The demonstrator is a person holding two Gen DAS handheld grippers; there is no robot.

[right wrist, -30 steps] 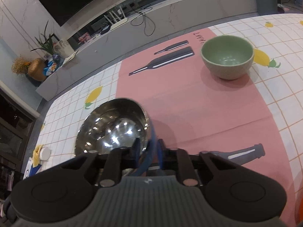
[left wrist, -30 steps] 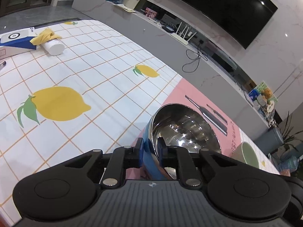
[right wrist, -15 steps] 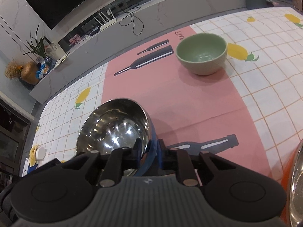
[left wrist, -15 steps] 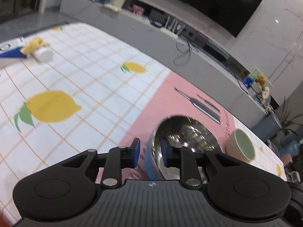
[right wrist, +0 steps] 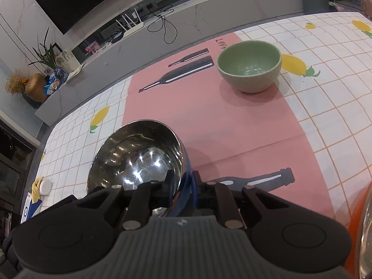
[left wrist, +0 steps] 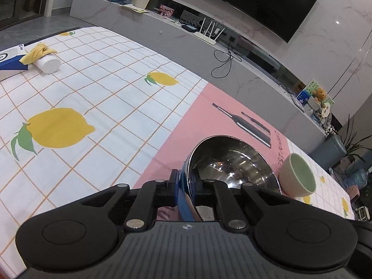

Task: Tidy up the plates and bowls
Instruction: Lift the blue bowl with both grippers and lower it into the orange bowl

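Steel bowl (left wrist: 232, 162): blue outside, mirror-bright inside, it sits over the pink mat (right wrist: 232, 125) at the near middle of the surface, gripped on opposite sides of its rim at once (two grips probably because one thin pinch on so wide a bowl would let it swing).

Left gripper (left wrist: 187, 181): its jaws stand narrow and pinch the rim at the bowl's 9 o'clock side, one pad outside on the blue wall, one inside on the steel.

Right gripper (right wrist: 182, 181): its jaws are closing on the rim at the bowl's 3 o'clock side, the wall already between the pads and pressed by them.

Tilt: in both wrist views the bowl's mouth leans away from the camera; whether its base rests on the mat or hangs just clear I cannot tell.

Green bowl (right wrist: 250, 66): upright and empty toward 1 o'clock on the far edge of the mat, well apart from the steel bowl (a likely partner for nesting, being the smaller).

Orange-rimmed dish (right wrist: 362, 227): only a sliver shows at 4 o'clock in the right wrist view, too little to say what it is.

Clutter: a white bottle (left wrist: 47, 62) with a yellow cloth (left wrist: 38, 51) lies at 10 o'clock, out of the way.

Step in hand: judging by the double grip, securing the steel bowl for carrying.
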